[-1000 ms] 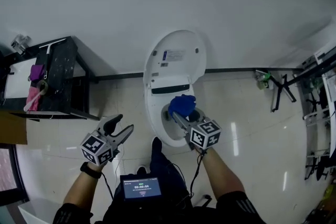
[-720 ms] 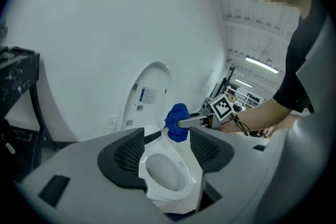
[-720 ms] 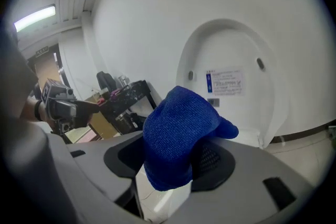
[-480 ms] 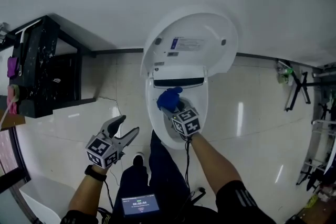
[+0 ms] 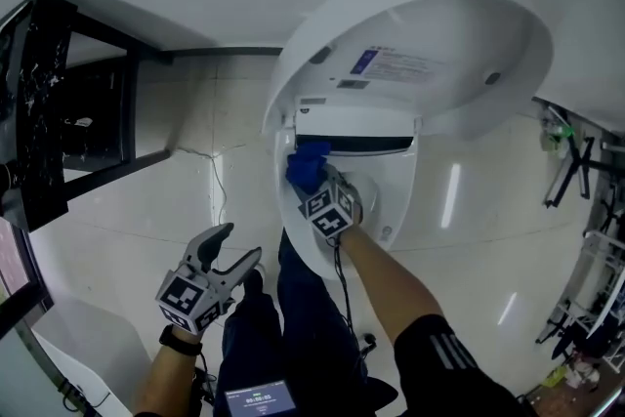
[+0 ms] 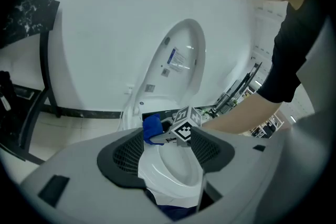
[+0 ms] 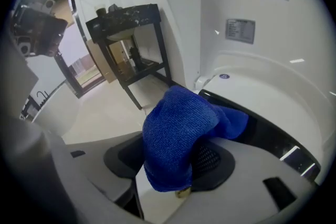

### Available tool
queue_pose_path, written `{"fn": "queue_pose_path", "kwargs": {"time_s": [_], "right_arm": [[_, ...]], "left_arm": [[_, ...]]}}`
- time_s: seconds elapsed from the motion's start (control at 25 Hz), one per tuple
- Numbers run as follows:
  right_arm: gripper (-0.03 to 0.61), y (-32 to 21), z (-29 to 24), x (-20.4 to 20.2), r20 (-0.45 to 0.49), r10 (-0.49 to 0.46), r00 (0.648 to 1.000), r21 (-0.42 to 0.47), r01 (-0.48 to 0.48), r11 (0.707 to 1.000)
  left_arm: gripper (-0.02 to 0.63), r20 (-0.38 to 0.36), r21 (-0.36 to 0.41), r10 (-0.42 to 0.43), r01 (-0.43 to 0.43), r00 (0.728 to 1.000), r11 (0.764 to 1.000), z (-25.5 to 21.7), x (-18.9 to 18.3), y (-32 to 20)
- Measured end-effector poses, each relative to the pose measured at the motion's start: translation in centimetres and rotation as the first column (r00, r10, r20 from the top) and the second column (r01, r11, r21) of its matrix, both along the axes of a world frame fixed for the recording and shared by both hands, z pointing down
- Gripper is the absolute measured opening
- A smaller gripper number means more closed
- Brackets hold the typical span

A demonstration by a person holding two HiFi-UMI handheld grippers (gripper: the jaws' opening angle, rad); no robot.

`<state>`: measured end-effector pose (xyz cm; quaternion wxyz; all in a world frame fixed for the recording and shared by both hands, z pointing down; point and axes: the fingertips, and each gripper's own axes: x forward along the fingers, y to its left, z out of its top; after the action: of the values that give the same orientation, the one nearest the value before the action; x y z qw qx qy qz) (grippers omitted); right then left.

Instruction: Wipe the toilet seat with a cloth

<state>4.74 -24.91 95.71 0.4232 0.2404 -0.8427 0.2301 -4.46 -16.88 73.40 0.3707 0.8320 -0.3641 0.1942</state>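
A white toilet stands with its lid (image 5: pixel 430 63) raised and its seat (image 5: pixel 393 202) down. My right gripper (image 5: pixel 311 175) is shut on a blue cloth (image 5: pixel 309 163), which it holds at the seat's rear left, by the black strip under the hinge. In the right gripper view the cloth (image 7: pixel 178 136) bulges over both jaws and hides their tips. Low at the left my left gripper (image 5: pixel 238 244) hangs open over the floor, holding nothing. The left gripper view frames the seat (image 6: pixel 173 170) between its open jaws, with the cloth (image 6: pixel 153 127) beyond.
A black stand (image 5: pixel 68 112) sits against the wall at the left, also seen in the right gripper view (image 7: pixel 128 23). A metal rack (image 5: pixel 586 210) lines the right edge. The person's legs (image 5: pixel 293 317) are in front of the bowl, and a small screen (image 5: pixel 259 398) shows at the bottom.
The head view has come much closer to the toilet. My right gripper has carried the cloth from the bowl's middle back to the seat's rear left. The left gripper stays open.
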Motion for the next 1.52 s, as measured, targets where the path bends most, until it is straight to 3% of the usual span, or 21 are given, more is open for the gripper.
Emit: {"fn": "queue_pose_path", "kwargs": {"time_s": [0.12, 0.28, 0.64, 0.92, 1.12, 1.24, 1.4, 1.52], "right_arm": [[0.245, 0.1, 1.3, -1.3, -0.021, -0.057, 0.998, 0.034, 0.058, 0.998], [0.244, 1.7, 1.7, -2.5, -0.053, -0.143, 0.988, 0.034, 0.144, 0.989], [0.242, 9.4, 2.5, -2.8, -0.049, -0.353, 0.934, -0.07, 0.349, 0.934], [0.242, 18.1, 3.0, -1.9, -0.028, -0.415, 0.909, -0.18, 0.404, 0.897], [0.242, 20.4, 3.3, -1.3, -0.02, -0.407, 0.913, -0.231, 0.392, 0.891], [0.242, 19.4, 2.4, -1.6, 0.003, -0.372, 0.928, -0.22, 0.364, 0.905], [0.242, 16.2, -0.5, -1.8, 0.071, -0.218, 0.973, -0.186, 0.227, 0.956], [0.242, 12.9, -4.3, -1.4, 0.144, -0.061, 0.988, -0.16, 0.084, 0.984]], "left_arm": [[0.285, -0.015, -0.045, -0.055, 0.054, 0.998, 0.998, 0.4, 0.0, -0.2], [0.285, -0.01, -0.066, -0.069, 0.068, 0.998, 0.995, 1.1, -0.6, 0.0], [0.285, -0.025, -0.054, -0.038, 0.036, 0.999, 0.998, 1.4, 0.4, 0.1], [0.285, -0.04, -0.071, -0.026, 0.023, 0.999, 0.997, 0.7, 1.4, 0.1], [0.285, -0.036, -0.068, -0.013, 0.011, 0.999, 0.998, 0.1, 1.7, 0.8], [0.285, -0.031, -0.06, 0.001, -0.003, 1.0, 0.998, -0.3, 1.8, 1.1], [0.285, -0.035, -0.033, 0.009, -0.01, 0.999, 0.999, -2.0, 2.0, 0.9], [0.285, -0.039, -0.003, 0.02, -0.02, 0.999, 1.0, -3.4, 2.0, 1.0]]}}
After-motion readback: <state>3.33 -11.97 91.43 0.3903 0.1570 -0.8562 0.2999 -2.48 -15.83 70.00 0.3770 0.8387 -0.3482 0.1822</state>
